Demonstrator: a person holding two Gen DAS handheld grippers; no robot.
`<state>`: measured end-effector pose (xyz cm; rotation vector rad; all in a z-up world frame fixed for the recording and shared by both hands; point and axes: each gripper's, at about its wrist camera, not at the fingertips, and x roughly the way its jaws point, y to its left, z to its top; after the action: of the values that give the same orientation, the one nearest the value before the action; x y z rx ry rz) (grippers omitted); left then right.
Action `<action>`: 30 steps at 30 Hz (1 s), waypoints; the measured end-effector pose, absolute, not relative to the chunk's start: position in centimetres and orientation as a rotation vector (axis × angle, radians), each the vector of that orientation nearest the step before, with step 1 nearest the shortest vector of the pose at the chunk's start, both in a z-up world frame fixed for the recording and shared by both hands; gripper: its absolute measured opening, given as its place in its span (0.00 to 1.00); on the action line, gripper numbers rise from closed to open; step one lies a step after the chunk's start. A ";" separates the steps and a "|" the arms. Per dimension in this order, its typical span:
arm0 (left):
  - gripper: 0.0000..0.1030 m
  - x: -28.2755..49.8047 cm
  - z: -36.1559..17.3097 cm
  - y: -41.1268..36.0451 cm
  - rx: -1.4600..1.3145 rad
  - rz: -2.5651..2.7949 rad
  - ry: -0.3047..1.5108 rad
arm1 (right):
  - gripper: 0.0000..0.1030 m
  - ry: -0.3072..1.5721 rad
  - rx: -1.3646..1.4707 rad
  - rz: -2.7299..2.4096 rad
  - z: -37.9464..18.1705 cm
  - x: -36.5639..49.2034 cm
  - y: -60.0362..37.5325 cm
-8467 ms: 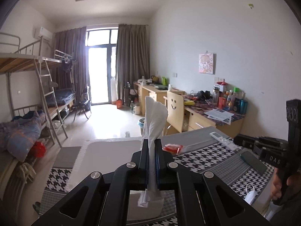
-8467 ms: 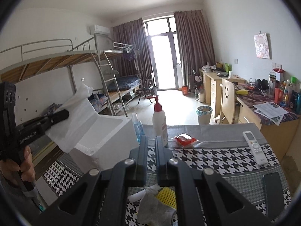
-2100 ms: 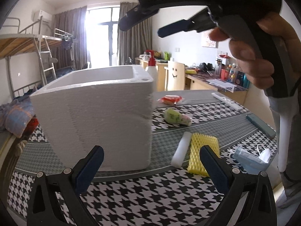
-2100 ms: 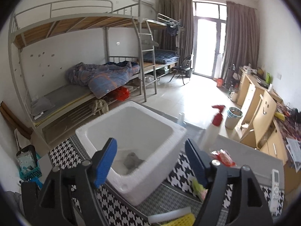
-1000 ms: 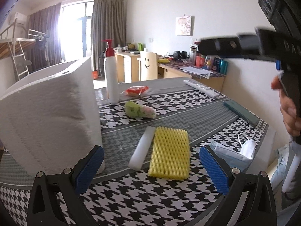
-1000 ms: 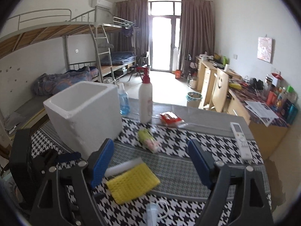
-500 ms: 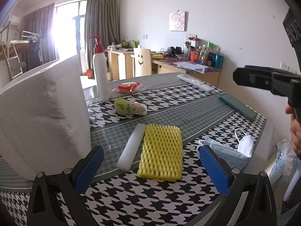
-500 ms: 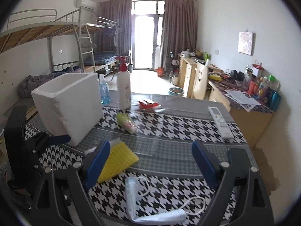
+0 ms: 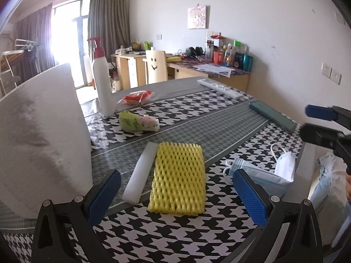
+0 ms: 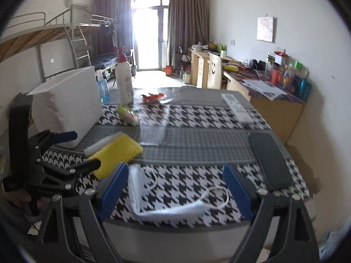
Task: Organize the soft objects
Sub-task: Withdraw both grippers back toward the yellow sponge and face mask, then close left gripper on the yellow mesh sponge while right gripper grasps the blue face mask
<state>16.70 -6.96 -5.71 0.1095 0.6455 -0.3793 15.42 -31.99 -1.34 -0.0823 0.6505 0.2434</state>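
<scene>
Sorting is looking only partly done, judging by what is still lying loose on the counter (image 9: 219,118). Taking the white foam box (image 9: 43,131) as the landmark: its inside is hidden from both views, so how much is already in it cannot be told. Just beside the box a white foam strip (image 9: 142,171) is lying, touching the yellow foam net (image 9: 178,175) on its far side. Further from the box, near the counter's edge, a face mask (image 10: 153,199) is waiting. Beyond the box's far corner, a green pouch (image 9: 138,122) is resting near a pump bottle (image 9: 102,83).

Both tools are empty: the left tool (image 9: 175,195) is gaping wide over the net, and the right tool (image 10: 175,190), whose jaws have just been opening with nothing between them, is spreading over the mask. Net, strip and mask probably remain to be boxed.
</scene>
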 end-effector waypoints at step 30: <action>0.89 20.1 -9.4 -10.3 0.214 -0.372 0.859 | 0.88 0.728 -0.013 0.259 -5.0 14.6 -33.4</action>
<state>20.07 -10.29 -9.37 0.2136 0.8592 -0.3724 14.63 -33.41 -5.00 -0.0127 0.7280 0.2593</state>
